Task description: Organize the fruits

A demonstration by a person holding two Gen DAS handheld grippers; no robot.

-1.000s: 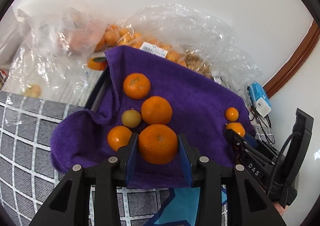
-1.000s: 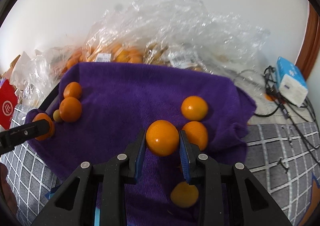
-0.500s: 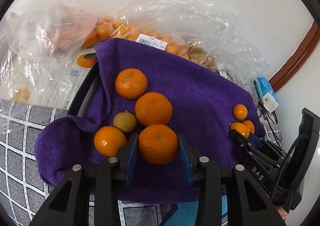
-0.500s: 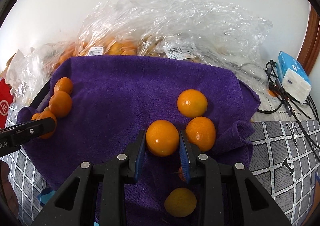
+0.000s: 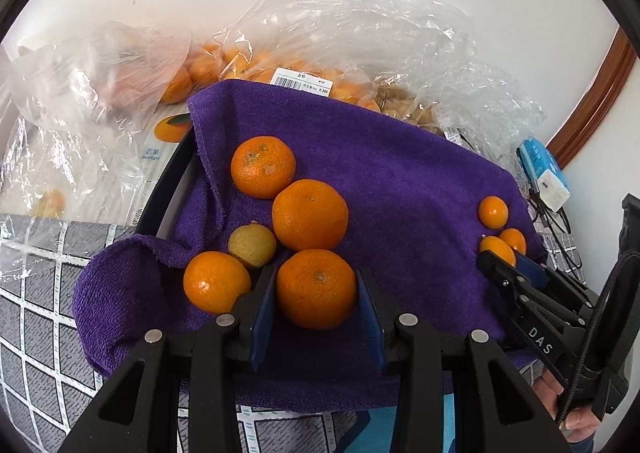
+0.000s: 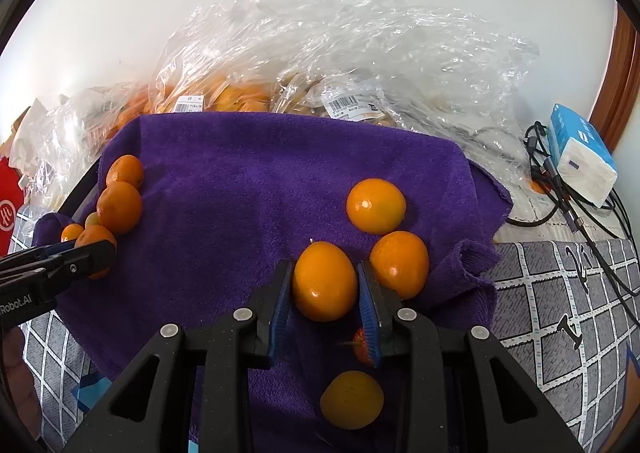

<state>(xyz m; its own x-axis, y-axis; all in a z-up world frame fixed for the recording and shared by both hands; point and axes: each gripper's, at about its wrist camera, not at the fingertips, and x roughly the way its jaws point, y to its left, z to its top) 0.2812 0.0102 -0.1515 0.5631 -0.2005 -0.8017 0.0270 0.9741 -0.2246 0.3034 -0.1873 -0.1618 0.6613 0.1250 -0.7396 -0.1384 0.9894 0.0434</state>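
A purple towel [image 5: 400,189] holds loose oranges. My left gripper [image 5: 316,293] is shut on a large orange [image 5: 316,287] at the towel's near left. Just beyond it lie two oranges [image 5: 310,214] [image 5: 263,167], another orange [image 5: 216,281] to the left, and a small yellow-green fruit [image 5: 252,245]. In the right wrist view my right gripper [image 6: 325,285] is shut on an orange [image 6: 324,281] low over the towel [image 6: 240,193]. Two oranges [image 6: 400,265] [image 6: 376,205] sit to its right, and one orange [image 6: 352,399] lies under the jaws. The left gripper [image 6: 92,253] shows at that view's left edge.
Clear plastic bags of fruit [image 6: 360,53] are piled against the white wall behind the towel. A blue and white box [image 6: 580,157] and black cables [image 6: 560,209] lie at the right. A grey checked cloth [image 6: 560,293] covers the table around the towel.
Both grippers still hold their oranges. The left wrist view has tilted a little, so the towel and fruit sit lower and more to the left. The right gripper has hardly moved.
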